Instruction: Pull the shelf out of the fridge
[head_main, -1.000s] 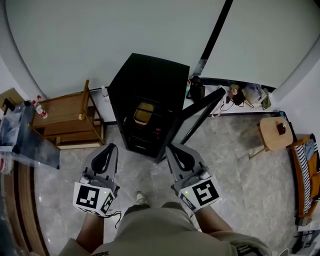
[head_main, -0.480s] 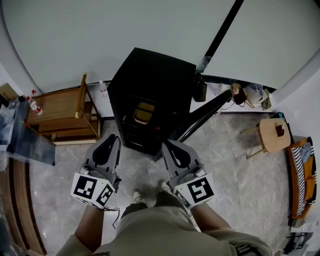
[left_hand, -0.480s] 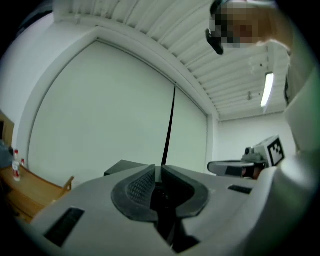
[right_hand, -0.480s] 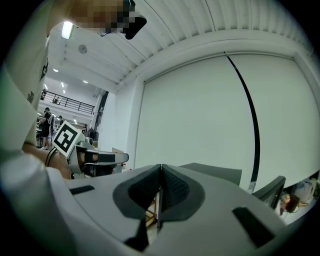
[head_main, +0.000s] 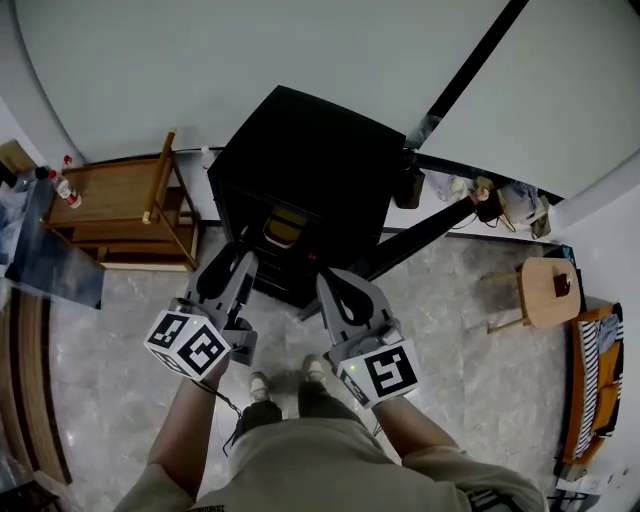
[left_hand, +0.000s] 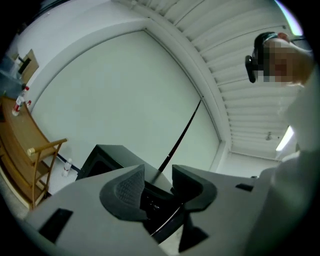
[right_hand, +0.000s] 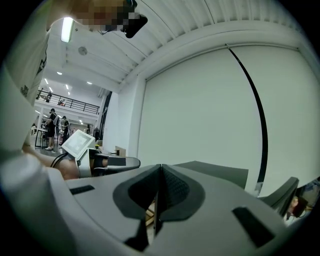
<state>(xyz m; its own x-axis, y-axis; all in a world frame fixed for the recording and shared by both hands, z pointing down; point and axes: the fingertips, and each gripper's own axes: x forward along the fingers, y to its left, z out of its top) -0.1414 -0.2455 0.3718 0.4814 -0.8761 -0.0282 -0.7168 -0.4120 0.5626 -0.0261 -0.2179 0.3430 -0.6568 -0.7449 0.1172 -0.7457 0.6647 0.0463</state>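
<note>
The black mini fridge (head_main: 300, 160) stands against the wall with its door (head_main: 420, 235) swung open to the right. Inside, dark wire shelves (head_main: 290, 250) show, and a yellow container (head_main: 285, 225) rests on an upper one. My left gripper (head_main: 236, 262) reaches up to the fridge's open front at its left side. Its jaws are opening, with a gap and nothing between them, as the left gripper view (left_hand: 159, 181) confirms. My right gripper (head_main: 330, 285) hovers just before the fridge's lower front, shut and empty, its pads pressed together in the right gripper view (right_hand: 160, 192).
A wooden chair-like rack (head_main: 130, 205) with a bottle (head_main: 62, 186) stands left of the fridge. A glass tabletop (head_main: 50, 260) lies further left. A round wooden stool (head_main: 550, 290) is at the right, with clutter (head_main: 510, 200) along the wall. My feet (head_main: 285, 378) are on the marble floor.
I have stepped closer to the fridge. Both grippers moved forward to its open front. The left gripper turned inward and its jaws have parted.
</note>
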